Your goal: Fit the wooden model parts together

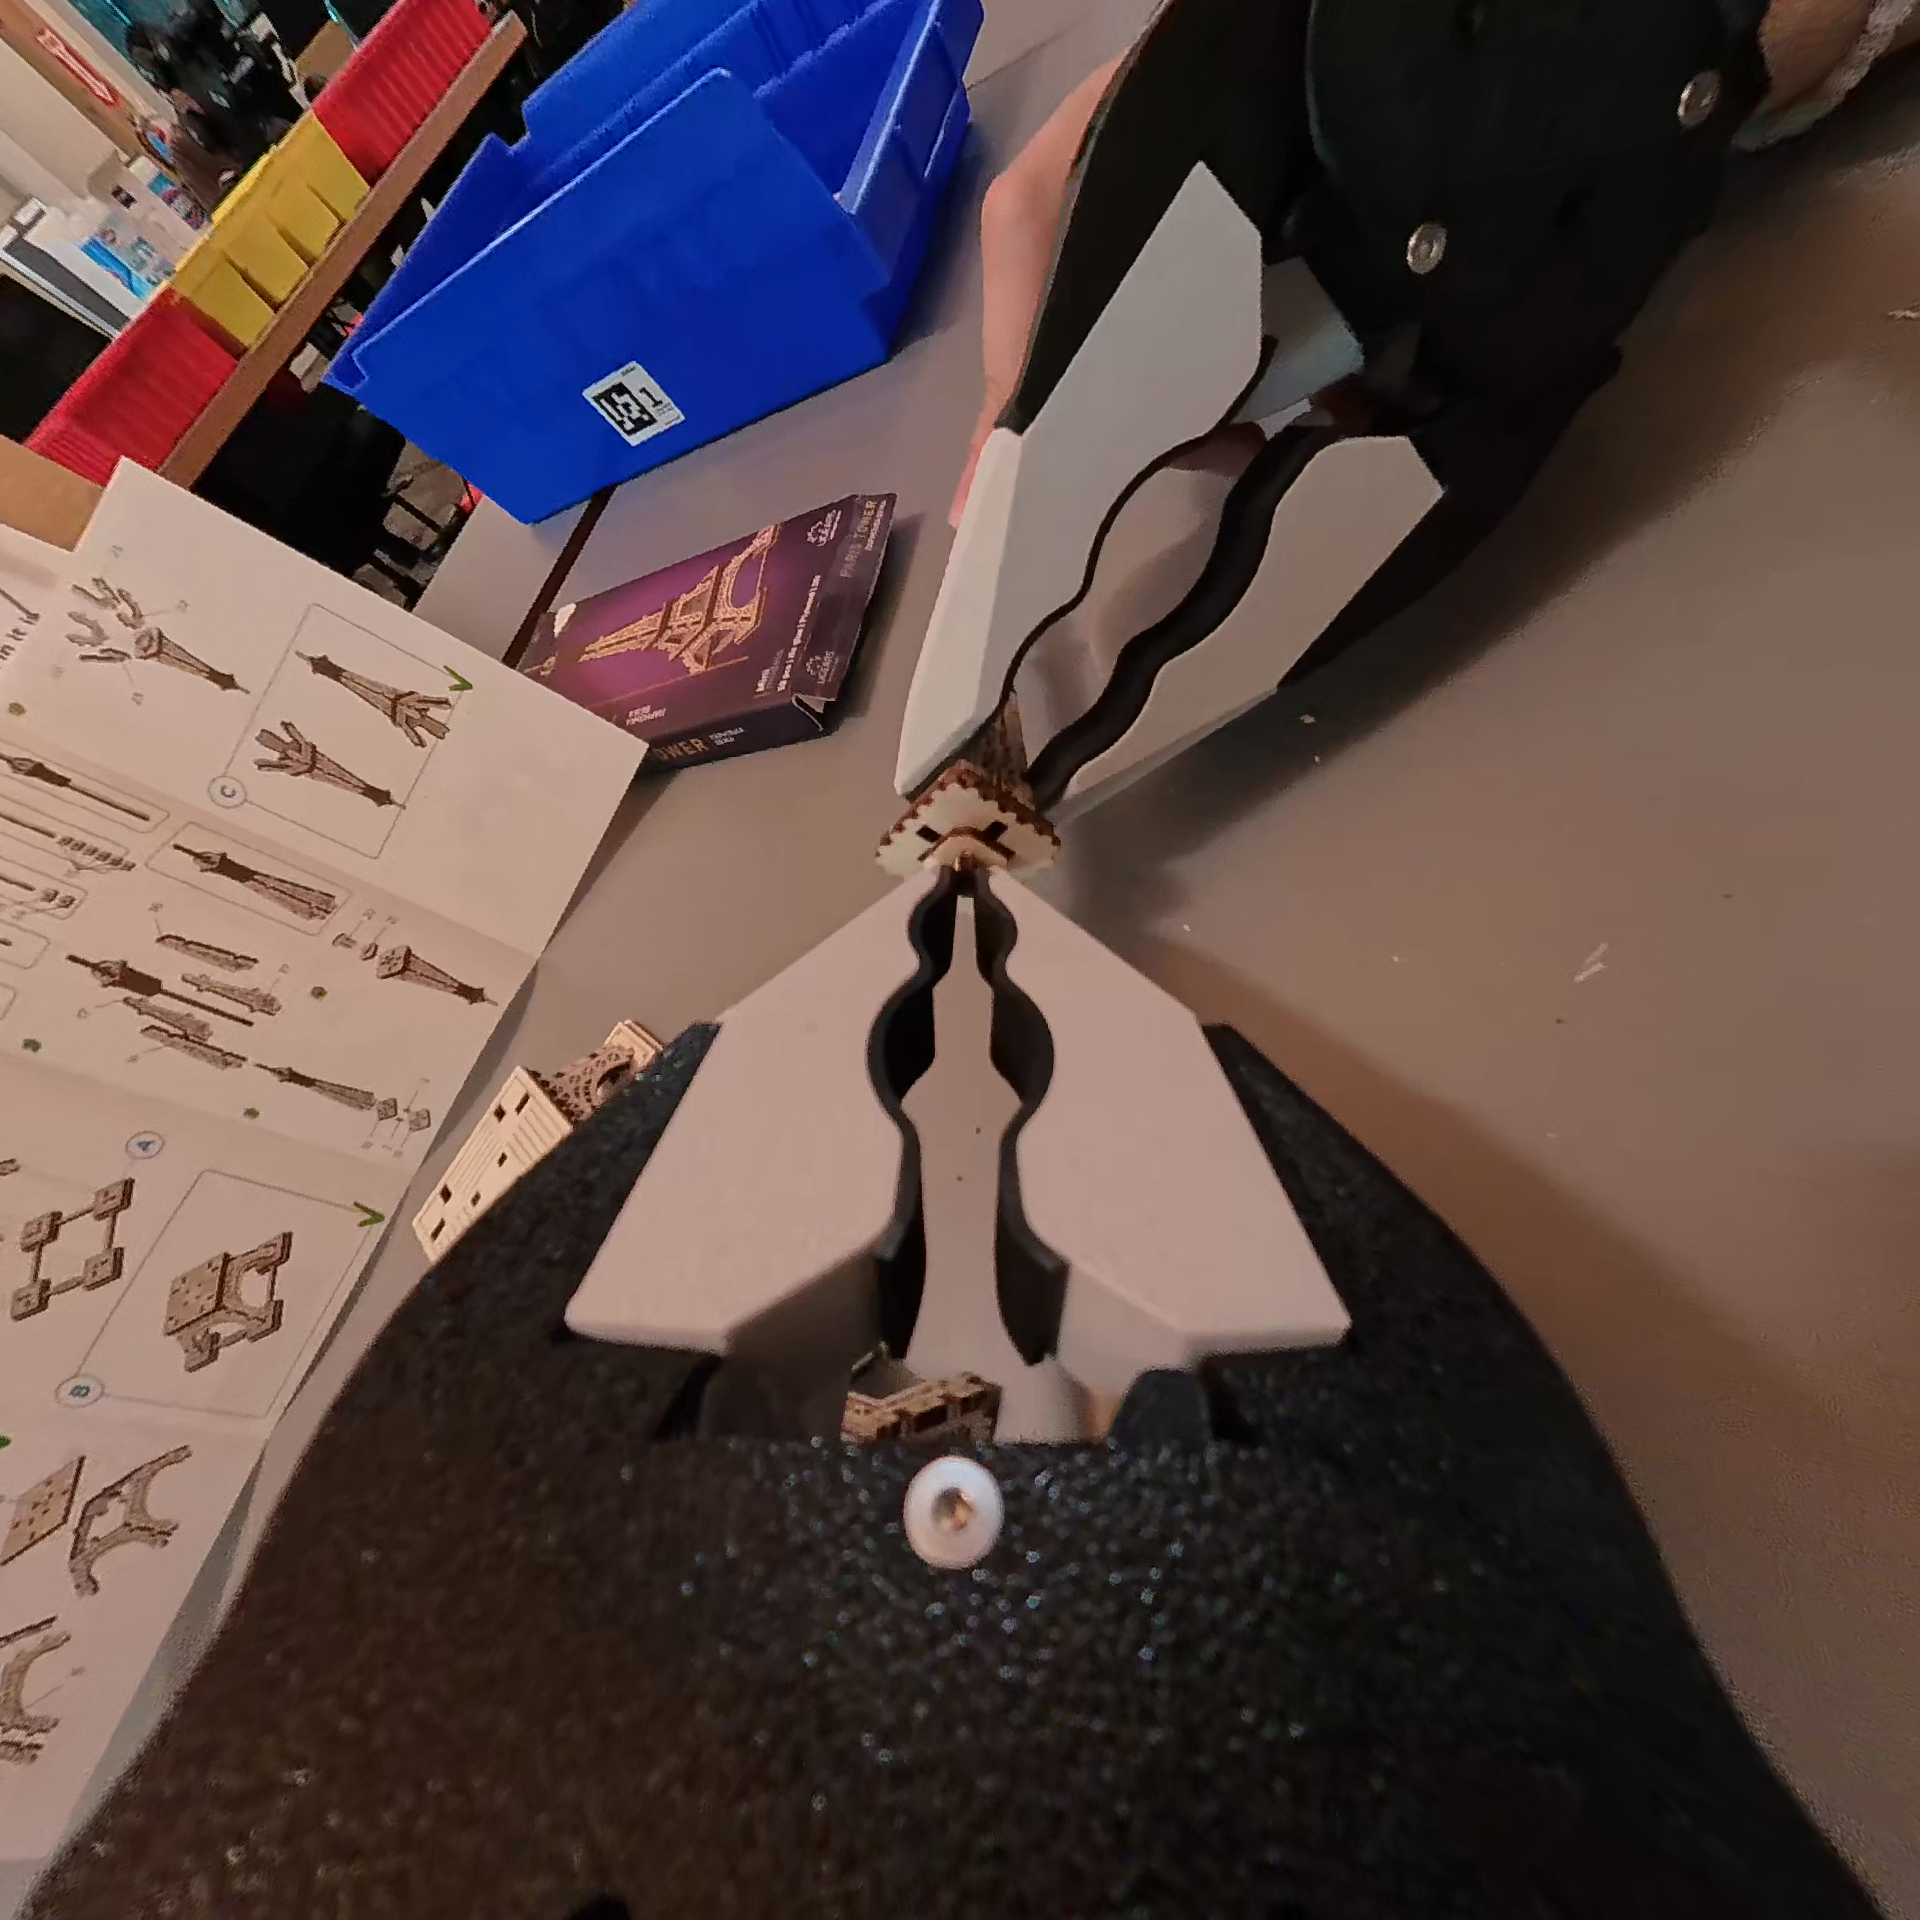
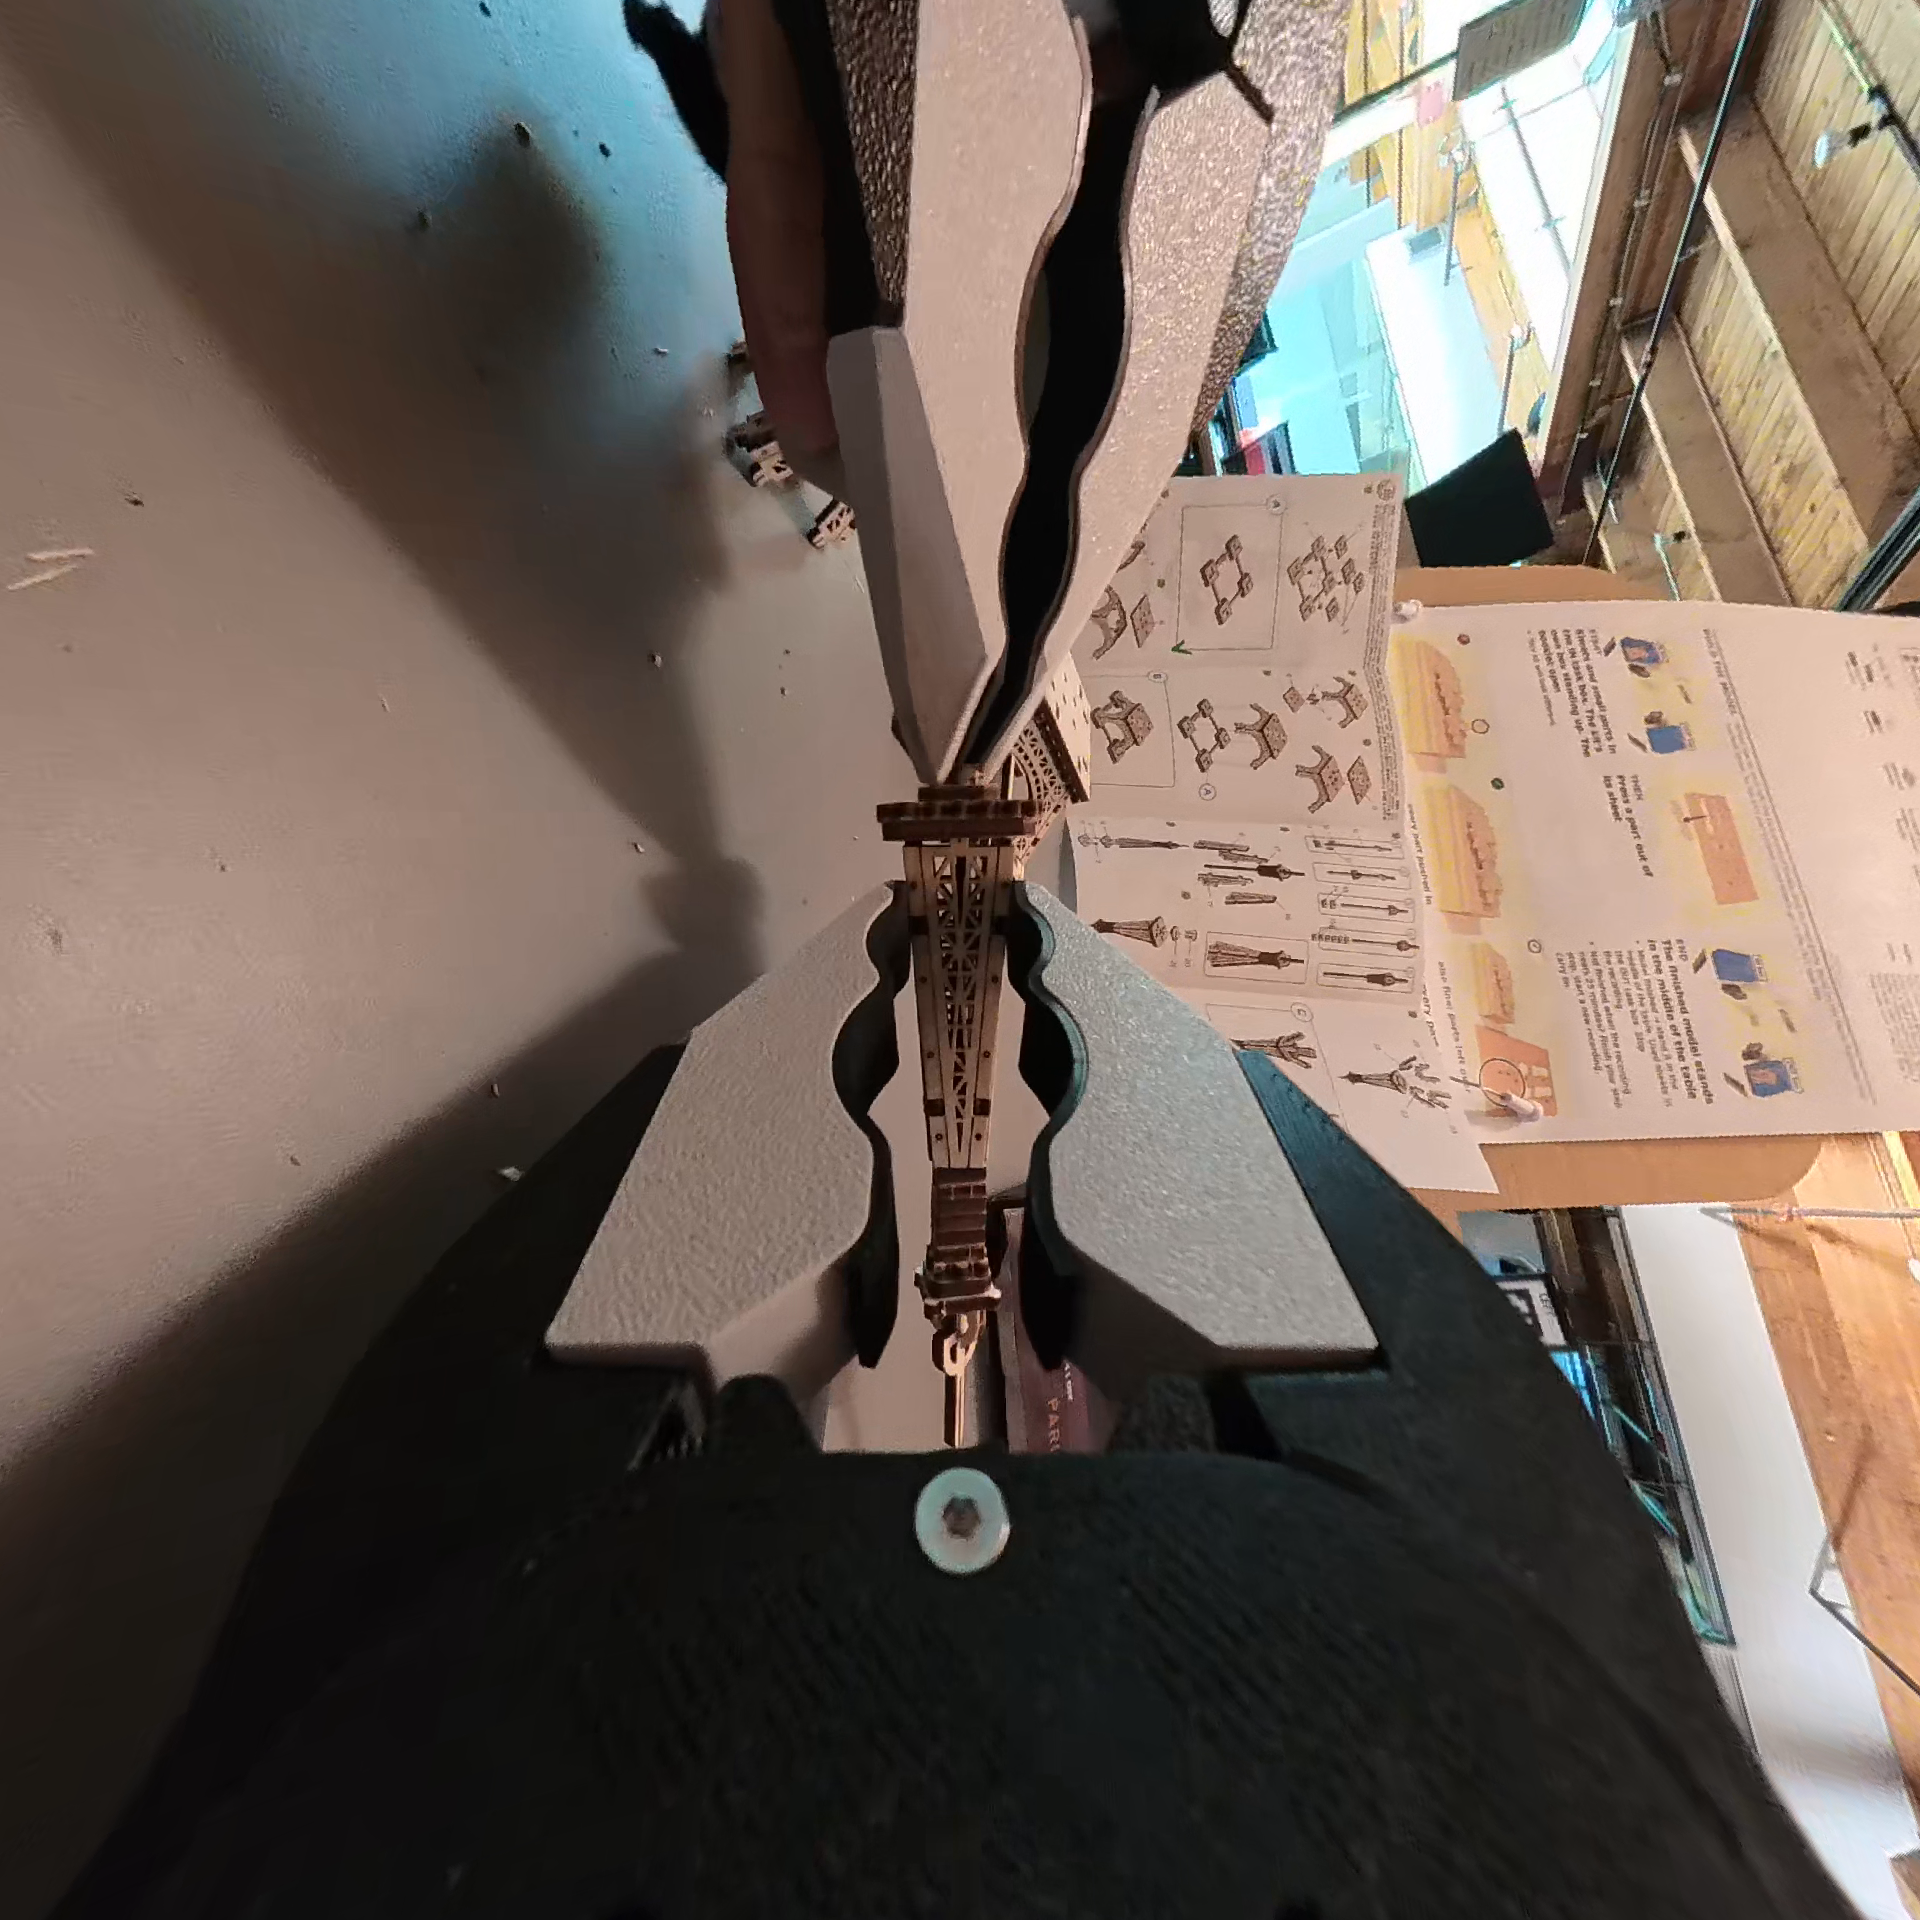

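Note:
My right gripper (image 2: 956, 904) is shut on the wooden tower spire section (image 2: 951, 997), which lies lengthwise between its fingers with the wide square platform end (image 2: 956, 821) sticking out past the tips. In the left wrist view this gripper (image 1: 992, 753) comes in from the upper right, and the square end (image 1: 966, 828) faces me. My left gripper (image 1: 961, 883) is shut, its tips pinching a small wooden piece against the middle of that square end. In the right wrist view the left gripper (image 2: 958, 774) comes down from above onto the platform.
On the grey table (image 1: 1558, 935) lie an instruction sheet (image 1: 260, 883), a purple model box (image 1: 727, 634) and a blue bin (image 1: 665, 260). A wooden arched base part (image 1: 520, 1132) sits under my left gripper. Loose wooden parts (image 2: 790, 478) and more sheets (image 2: 1662, 862) show in the right wrist view. My two grippers' fingertips are within a few centimetres of each other.

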